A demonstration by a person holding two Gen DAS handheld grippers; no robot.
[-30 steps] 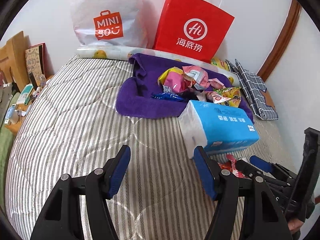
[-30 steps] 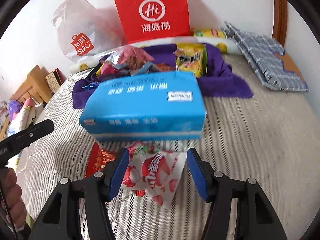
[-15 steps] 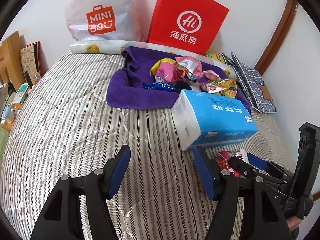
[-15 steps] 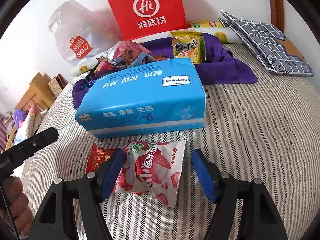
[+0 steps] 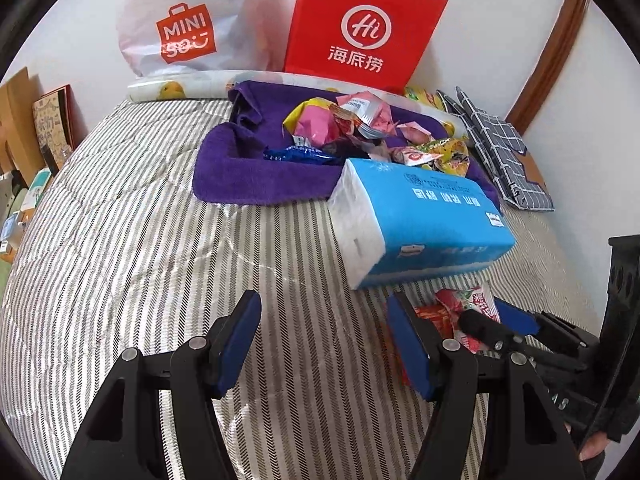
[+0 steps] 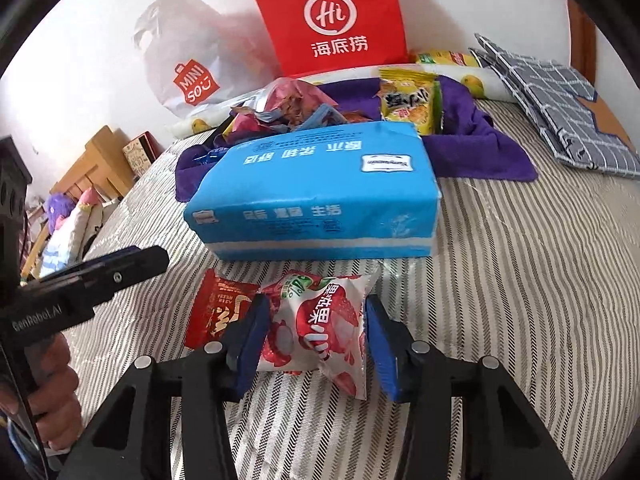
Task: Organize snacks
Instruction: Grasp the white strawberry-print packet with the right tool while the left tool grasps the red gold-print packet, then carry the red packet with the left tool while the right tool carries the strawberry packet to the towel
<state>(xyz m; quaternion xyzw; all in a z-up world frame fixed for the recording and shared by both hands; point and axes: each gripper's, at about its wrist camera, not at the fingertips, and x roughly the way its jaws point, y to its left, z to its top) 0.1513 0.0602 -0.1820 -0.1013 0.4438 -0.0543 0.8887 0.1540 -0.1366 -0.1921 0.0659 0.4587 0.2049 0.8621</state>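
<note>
A: In the left wrist view, what is shown of progress?

B: Most snack packets are seen heaped on the purple towel at the far end of the striped mattress. A blue tissue pack is laid just in front of that heap. The left gripper is held with its pads spread and nothing between them. At the right edge the right gripper is seen over two stray packets, though its grip cannot be judged from here.

A: And in the right wrist view?

B: The right gripper is seen with its jaws just closed in around the white lychee-printed snack packet; both pads are pressed against the packet's sides. The packet is still lying on the mattress, just in front of the tissue pack. A red snack packet is tucked partly under it, untouched.

A: So what is left?

B: It is judged that two packets remain outside the heap, so the task is well along but not finished.

A: What stands in the way?

B: The tissue pack is set squarely between the strays and the towel, so it would have to be cleared. A red paper bag and a white Miniso bag are propped against the wall behind.
</note>
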